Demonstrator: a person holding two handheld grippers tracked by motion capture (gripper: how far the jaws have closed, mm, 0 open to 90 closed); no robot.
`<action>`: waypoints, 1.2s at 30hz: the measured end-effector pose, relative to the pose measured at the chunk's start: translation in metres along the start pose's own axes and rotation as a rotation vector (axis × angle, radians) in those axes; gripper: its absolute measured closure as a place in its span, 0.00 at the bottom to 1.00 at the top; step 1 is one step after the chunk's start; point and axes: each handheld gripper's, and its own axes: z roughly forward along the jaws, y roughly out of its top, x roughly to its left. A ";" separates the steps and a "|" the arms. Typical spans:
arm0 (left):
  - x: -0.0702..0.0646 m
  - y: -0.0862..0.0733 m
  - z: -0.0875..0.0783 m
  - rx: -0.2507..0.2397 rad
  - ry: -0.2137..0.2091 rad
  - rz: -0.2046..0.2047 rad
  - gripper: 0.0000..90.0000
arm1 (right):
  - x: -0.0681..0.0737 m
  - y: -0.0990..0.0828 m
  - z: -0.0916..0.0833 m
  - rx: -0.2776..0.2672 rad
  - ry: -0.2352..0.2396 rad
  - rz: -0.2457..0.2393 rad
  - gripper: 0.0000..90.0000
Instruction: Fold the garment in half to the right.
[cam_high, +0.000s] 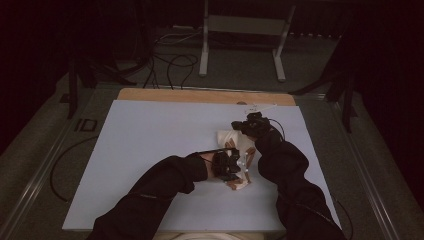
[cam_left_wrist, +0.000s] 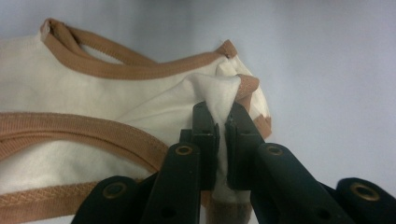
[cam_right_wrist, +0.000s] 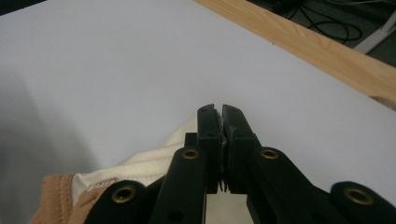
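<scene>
My left gripper (cam_left_wrist: 222, 122) has its fingers (cam_left_wrist: 205, 135) pinching a raised fold of the cream garment with tan trim (cam_left_wrist: 107, 107); the cloth stands up between the two pads and a tan edge shows just beside the right one. From these fingers the body of the garment spreads away to the left, with its tan bands crossing it, and lies on the pale table (cam_left_wrist: 336, 60).

My right gripper (cam_right_wrist: 221, 122) also has its fingers pressed together, and I see a thin layer of cream fabric caught between them. The rest of the cloth trails below and to the left of these fingers, and beyond them there is bare table up to the wooden edge strip (cam_right_wrist: 327, 51).

In the high view the garment (cam_high: 231, 138) sits bunched between the two grippers, the left gripper (cam_high: 226, 165) nearer to me and the right gripper (cam_high: 252, 125) at the far side.

I judge that both grasps are made, so the picking part is done. The garment is not yet flat or folded; it is crumpled. What remains, I think, is to pull the two held points apart, spread the cloth on the table, and then fold it.
</scene>
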 end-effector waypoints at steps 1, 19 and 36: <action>-0.001 0.001 0.002 -0.002 0.003 -0.002 0.94 | -0.001 -0.001 0.000 0.000 -0.003 0.001 0.97; 0.003 0.017 0.014 0.029 0.010 -0.007 0.93 | -0.020 -0.025 0.000 0.003 -0.026 0.044 0.95; 0.004 0.041 0.009 -0.068 0.012 -0.029 0.66 | -0.033 -0.023 -0.021 -0.034 -0.030 0.120 0.25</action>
